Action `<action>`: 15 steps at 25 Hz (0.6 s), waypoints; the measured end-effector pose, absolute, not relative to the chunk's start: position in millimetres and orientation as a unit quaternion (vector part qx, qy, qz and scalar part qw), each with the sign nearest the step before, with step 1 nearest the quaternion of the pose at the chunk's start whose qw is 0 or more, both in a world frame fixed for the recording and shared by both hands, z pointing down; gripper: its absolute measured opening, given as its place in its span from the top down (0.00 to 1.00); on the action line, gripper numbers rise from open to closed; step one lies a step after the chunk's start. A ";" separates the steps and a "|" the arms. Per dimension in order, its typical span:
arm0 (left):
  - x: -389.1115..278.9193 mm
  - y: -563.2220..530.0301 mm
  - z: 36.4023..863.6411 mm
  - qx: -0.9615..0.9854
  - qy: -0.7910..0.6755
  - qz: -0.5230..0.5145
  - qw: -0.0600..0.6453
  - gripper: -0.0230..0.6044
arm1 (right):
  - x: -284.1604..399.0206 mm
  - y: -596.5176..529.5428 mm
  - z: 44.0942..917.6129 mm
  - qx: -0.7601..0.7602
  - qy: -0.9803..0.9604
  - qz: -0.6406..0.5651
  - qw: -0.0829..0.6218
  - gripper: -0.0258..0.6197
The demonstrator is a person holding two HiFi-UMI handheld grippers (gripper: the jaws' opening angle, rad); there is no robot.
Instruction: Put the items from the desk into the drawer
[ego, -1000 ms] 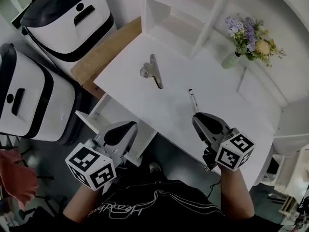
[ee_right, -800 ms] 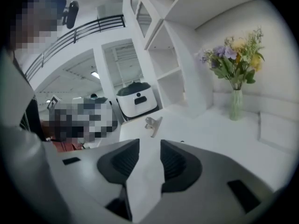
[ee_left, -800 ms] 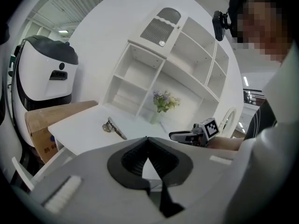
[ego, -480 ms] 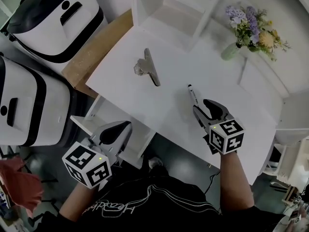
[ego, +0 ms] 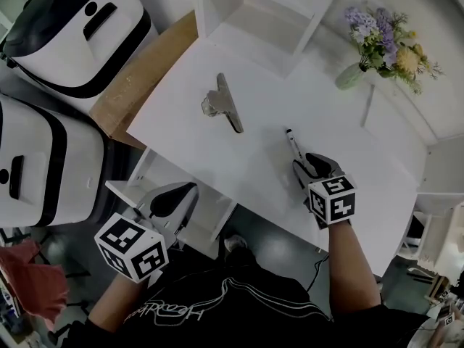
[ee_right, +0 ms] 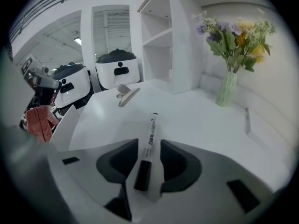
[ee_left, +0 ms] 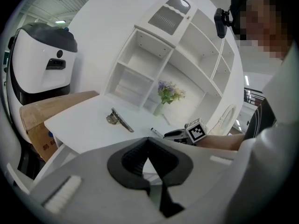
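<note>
Two hand-held grippers, one at each side of a white desk [ego: 217, 147].

1. Right gripper [ego: 304, 167] [ee_right: 149, 160]: tilted down onto the desk top. Its jaws have just been closing a little but stand apart. A marker [ego: 293, 142] [ee_right: 149, 139] lies flat between them with a gap at each pad, so it is not gripped. The black cap end is nearest the gripper and the white barrel points away.
2. Left gripper [ego: 174, 198] [ee_left: 148, 148]: jaws together, nothing in them. It is held off the desk's front edge, above the open drawer [ego: 127, 187].
3. Bulldog clip [ego: 221, 104] [ee_right: 125, 94] [ee_left: 119, 119]: metal, lying on the desk well apart from the marker.
4. Vase of flowers [ego: 351, 76]: upright at the desk's far side.
5. Shelf unit [ego: 254, 13]: white, at the back of the desk.
6. Cardboard box [ego: 138, 85]: beside the desk, next to two white-and-black bins [ego: 80, 27].
</note>
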State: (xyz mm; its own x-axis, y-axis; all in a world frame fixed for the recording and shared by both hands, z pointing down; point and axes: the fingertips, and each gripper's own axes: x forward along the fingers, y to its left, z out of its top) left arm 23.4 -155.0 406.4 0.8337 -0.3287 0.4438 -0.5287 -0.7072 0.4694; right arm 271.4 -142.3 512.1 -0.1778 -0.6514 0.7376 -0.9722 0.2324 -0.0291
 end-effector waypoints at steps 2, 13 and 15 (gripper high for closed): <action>24.3 -155.1 408.0 0.909 -0.233 0.168 0.301 0.95 | 274.0 -141.3 516.0 0.565 -0.715 0.264 0.315 0.75; 19.0 -148.6 402.2 0.905 -0.242 0.170 0.305 0.95 | 270.8 -140.5 519.8 0.562 -0.713 0.261 0.327 0.84; 16.5 -145.6 399.6 0.905 -0.246 0.167 0.305 0.95 | 271.1 -140.5 519.8 0.562 -0.713 0.264 0.325 0.84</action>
State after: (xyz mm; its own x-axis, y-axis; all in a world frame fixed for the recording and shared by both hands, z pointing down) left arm 16.5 -145.6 399.6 0.8229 -0.3436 0.4526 -0.5475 -0.6924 0.4699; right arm 271.1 -140.5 519.8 -0.1558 -0.6294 0.7613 -0.9736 0.2279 -0.0108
